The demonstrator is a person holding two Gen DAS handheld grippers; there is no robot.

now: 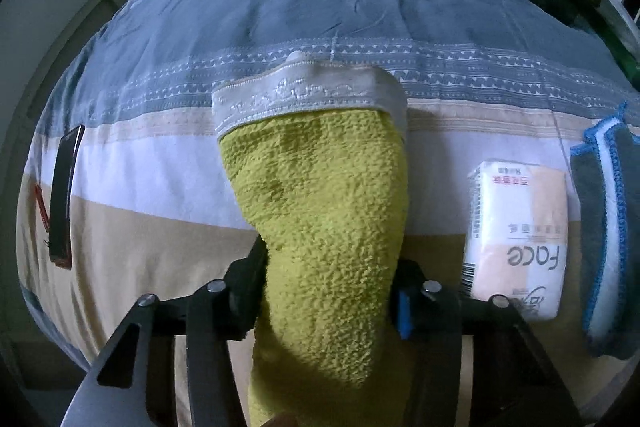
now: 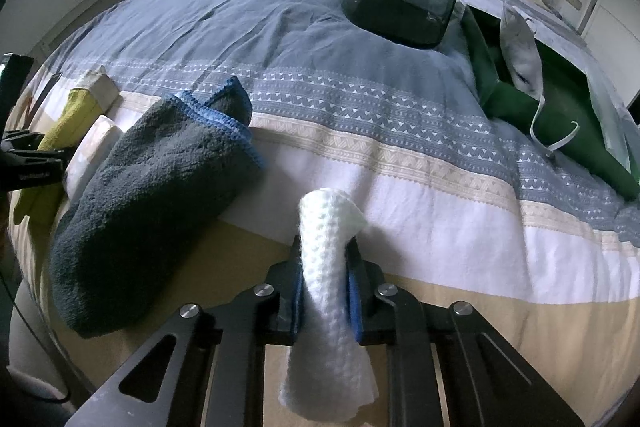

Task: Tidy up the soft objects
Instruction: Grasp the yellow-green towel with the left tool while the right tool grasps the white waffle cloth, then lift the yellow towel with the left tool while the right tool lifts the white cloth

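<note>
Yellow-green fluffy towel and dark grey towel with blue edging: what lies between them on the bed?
A pack of facial tissues lies between the yellow-green fluffy towel and the dark grey towel with blue edging; the left wrist view shows it best.

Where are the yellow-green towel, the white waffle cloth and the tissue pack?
yellow-green towel (image 1: 324,211): left wrist view, middle of its fuzzy body.
white waffle cloth (image 2: 326,239): right wrist view, upper rolled part.
tissue pack (image 1: 520,239): left wrist view, centre of its wrapper.
</note>
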